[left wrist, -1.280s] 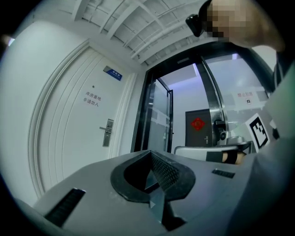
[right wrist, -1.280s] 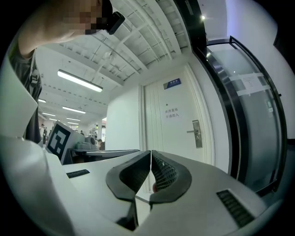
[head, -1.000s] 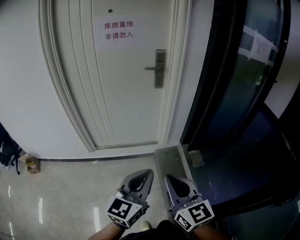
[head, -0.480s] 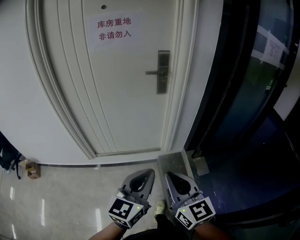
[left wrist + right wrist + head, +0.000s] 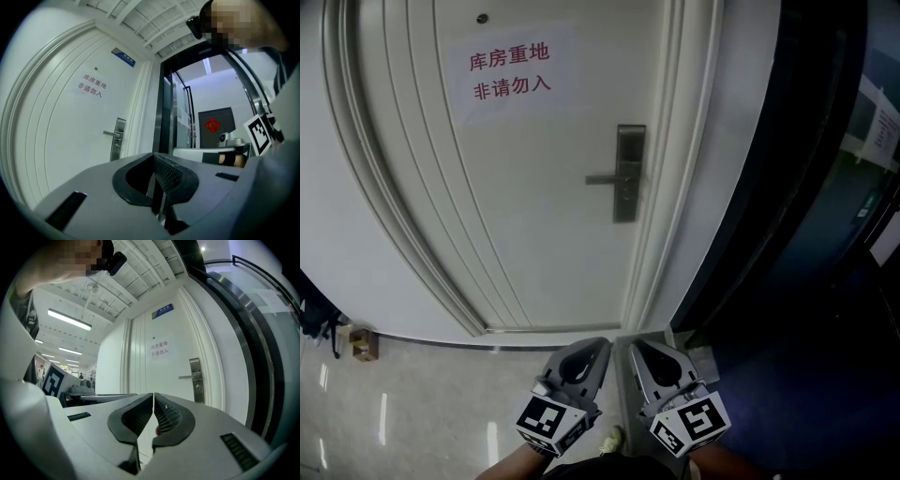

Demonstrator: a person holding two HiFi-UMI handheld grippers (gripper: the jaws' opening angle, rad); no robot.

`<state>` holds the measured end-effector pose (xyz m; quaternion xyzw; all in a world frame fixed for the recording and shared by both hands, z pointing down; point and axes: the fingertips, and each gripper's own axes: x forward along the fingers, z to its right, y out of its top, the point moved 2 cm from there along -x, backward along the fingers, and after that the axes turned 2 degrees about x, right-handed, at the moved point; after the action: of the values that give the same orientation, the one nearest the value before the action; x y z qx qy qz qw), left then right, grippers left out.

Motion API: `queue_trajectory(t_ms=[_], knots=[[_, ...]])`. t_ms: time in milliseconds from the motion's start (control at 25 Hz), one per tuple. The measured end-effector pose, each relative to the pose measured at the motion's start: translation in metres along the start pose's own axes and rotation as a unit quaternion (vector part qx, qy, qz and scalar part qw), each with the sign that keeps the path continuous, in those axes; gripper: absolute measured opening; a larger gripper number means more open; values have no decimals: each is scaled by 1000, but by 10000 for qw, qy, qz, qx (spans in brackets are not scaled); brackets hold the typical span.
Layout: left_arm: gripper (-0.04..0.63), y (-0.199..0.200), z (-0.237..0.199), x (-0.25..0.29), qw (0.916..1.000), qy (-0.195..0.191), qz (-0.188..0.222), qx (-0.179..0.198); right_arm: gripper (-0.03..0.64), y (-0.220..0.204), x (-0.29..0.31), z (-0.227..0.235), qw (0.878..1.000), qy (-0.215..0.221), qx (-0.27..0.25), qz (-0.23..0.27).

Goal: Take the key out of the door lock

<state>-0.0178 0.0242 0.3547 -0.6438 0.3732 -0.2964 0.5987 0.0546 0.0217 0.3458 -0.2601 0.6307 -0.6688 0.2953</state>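
– Door (image 5: 534, 187) material, shape?
– Pale, smooth, flanked by ribbed moulding; flat grey metal lock plate (image 5: 625, 173) with slim lever handle (image 5: 602, 178) near right edge, far ahead. Cannot make out key there.
– Jaws?
– Closed, empty, on left gripper (image 5: 598, 345) and right gripper (image 5: 636, 347); cross-hatched black pads (image 5: 166, 173), pointed grey shells, side by side above glossy floor (image 5: 412, 403).

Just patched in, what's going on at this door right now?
A person stands facing a closed white panelled door with a two-jaw gripper in each hand. The left gripper and the right gripper sit side by side, low and well short of the door, both shut with nothing between the jaws. The silver lock plate with a lever handle is untouched. No key can be made out from here. A paper sign with red print hangs above.
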Motion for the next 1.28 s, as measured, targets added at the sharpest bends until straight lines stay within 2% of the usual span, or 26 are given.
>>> queue_trajectory(t_ms=[240, 520, 760, 960, 1280], knots=[[6, 5, -24, 59, 9998, 205, 25, 44, 15, 7, 42, 59, 9999, 110, 20, 18], [6, 0, -58, 107, 9995, 320, -10, 13, 17, 11, 93, 102, 9999, 116, 41, 66], [6, -11, -94, 137, 9997, 204, -94, -26, 20, 5, 147, 135, 9999, -151, 65, 20], [6, -19, -128, 158, 9996, 130, -234, -47, 85, -5, 199, 166, 9990, -441, 7, -61], [6, -20, -171, 191, 9994, -138, -246, -220, 132, -26, 273, 222, 9931, -1132, 14, -311]])
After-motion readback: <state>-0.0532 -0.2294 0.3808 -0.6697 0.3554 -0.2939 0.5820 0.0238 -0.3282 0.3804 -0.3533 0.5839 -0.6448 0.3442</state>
